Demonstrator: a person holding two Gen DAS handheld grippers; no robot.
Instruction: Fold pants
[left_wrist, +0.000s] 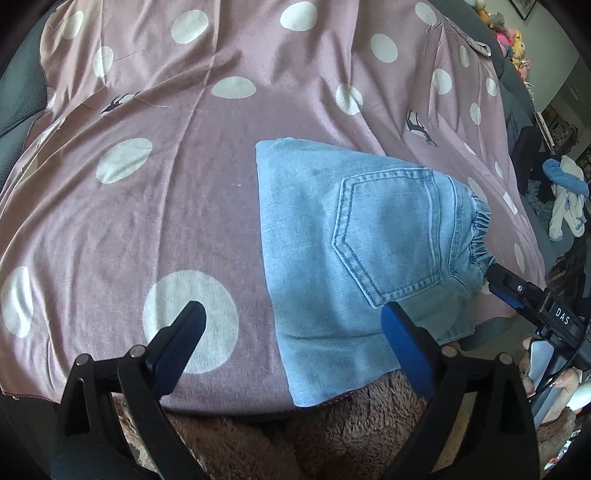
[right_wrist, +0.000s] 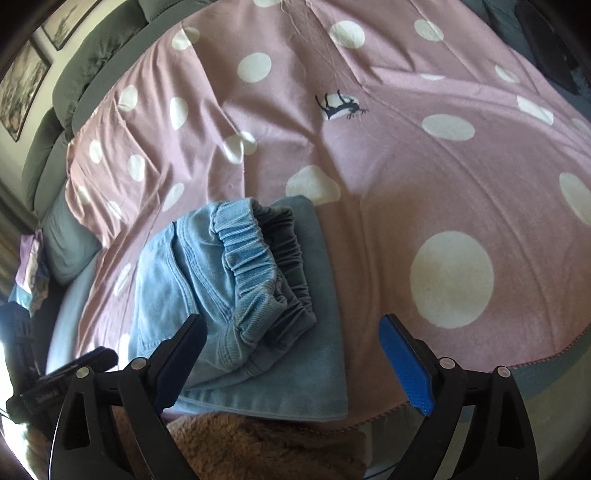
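Left tool (left_wrist: 291, 325): released. Its two blue-padded fingers (left_wrist: 404, 343) stand wide apart with nothing between them. One finger lies over a white dot of the bedspread; the other lies over the near edge of the pants. No pad presses on the fabric.

Right tool (right_wrist: 291, 332): released. Its fingers (right_wrist: 406, 362) are spread wide, one over the near corner of the pants, the other over bare bedspread. Nothing is gripped.

Pants (left_wrist: 354, 251): light blue denim, folded into a compact stack. In the left wrist view the stack lies ahead and to the right of the left tool, back pocket (left_wrist: 388, 236) facing up, with the gathered elastic waistband (left_wrist: 480, 236) at its far right edge. The right tool's tip (left_wrist: 506, 284) sits just beside that waistband. In the right wrist view the pants (right_wrist: 236, 295) lie ahead and to the left of the right tool, the waistband (right_wrist: 258, 258) on top of a flat folded layer that extends toward the tool.

Bedspread (left_wrist: 147, 206): pink with white dots and small dark animal figures, spread under the pants and reaching well beyond both tools. Creases run across it.

Below both tools, nearest the camera, is a brown fuzzy fabric (left_wrist: 351, 428), touching the bedspread's near edge.
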